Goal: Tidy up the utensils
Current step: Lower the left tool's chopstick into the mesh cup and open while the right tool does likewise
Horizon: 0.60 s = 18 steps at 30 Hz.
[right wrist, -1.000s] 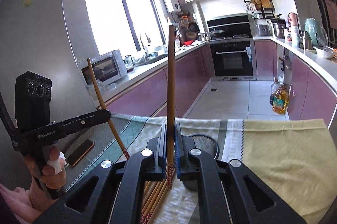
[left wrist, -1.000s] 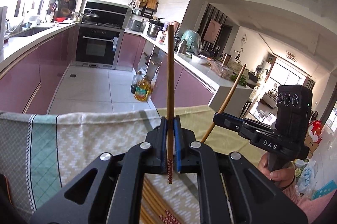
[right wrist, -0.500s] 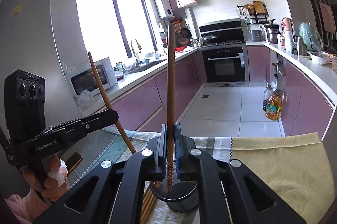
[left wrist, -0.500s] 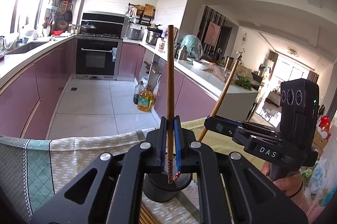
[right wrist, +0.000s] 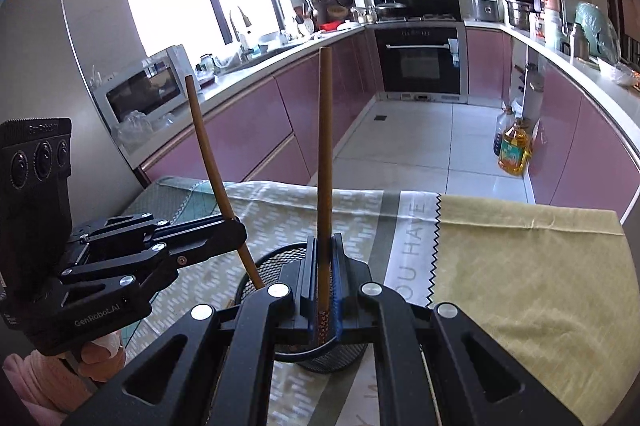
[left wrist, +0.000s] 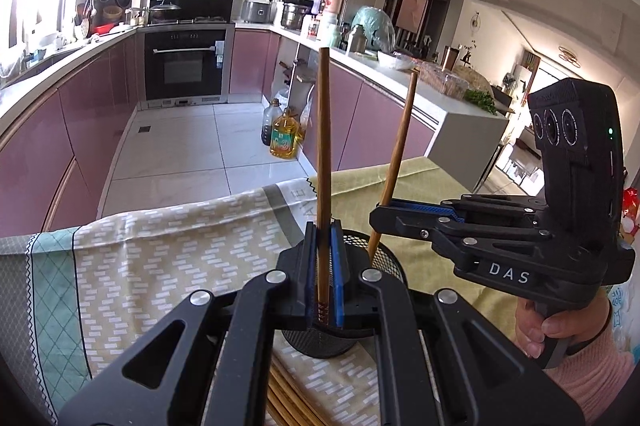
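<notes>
A black mesh holder cup stands on the patterned tablecloth, right under both grippers. My left gripper is shut on a wooden chopstick held upright, its patterned lower end over the cup's mouth. In that view my right gripper comes in from the right, shut on a second chopstick whose lower end dips inside the cup's rim. The right wrist view shows the right gripper, its chopstick, the cup, and the left gripper with a slanting chopstick.
Several more chopsticks lie on the cloth just behind the cup. The table's far edge drops to a tiled floor with oil bottles. A yellow cloth covers the table's right half. Pink cabinets line both sides.
Both grippers have moved forward and down, still gripping their chopsticks. The mesh cup has come into view under them, and the chopsticks' lower ends now sit at its mouth.
</notes>
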Tool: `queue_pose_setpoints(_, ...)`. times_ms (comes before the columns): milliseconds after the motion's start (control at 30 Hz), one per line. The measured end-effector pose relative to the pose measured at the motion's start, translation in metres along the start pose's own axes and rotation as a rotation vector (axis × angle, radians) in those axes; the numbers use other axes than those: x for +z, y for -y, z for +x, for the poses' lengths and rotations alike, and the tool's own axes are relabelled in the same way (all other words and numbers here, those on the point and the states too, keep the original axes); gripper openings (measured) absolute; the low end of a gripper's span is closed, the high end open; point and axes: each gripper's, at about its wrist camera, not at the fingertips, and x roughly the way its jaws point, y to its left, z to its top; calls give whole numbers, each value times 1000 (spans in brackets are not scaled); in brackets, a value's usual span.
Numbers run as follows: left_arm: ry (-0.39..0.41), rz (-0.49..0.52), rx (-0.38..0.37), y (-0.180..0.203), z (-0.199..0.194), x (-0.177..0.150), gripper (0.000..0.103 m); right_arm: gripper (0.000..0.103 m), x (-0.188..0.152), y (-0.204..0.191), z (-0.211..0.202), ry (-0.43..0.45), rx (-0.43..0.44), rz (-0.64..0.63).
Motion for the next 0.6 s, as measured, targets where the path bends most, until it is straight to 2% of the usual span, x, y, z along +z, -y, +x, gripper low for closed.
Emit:
queue_pose_setpoints(367,-20,-31,19,2,17,-3,8,8,7,2,10,5,-21,21)
queue_pose_setpoints(533,11,-43,42,0,2,-7,14,14,5,2,1,37,-22,23)
queue_pose_setpoints(600,35,-46,57,-1,-8,-8,21,20,4,1,-5,54,-19,24)
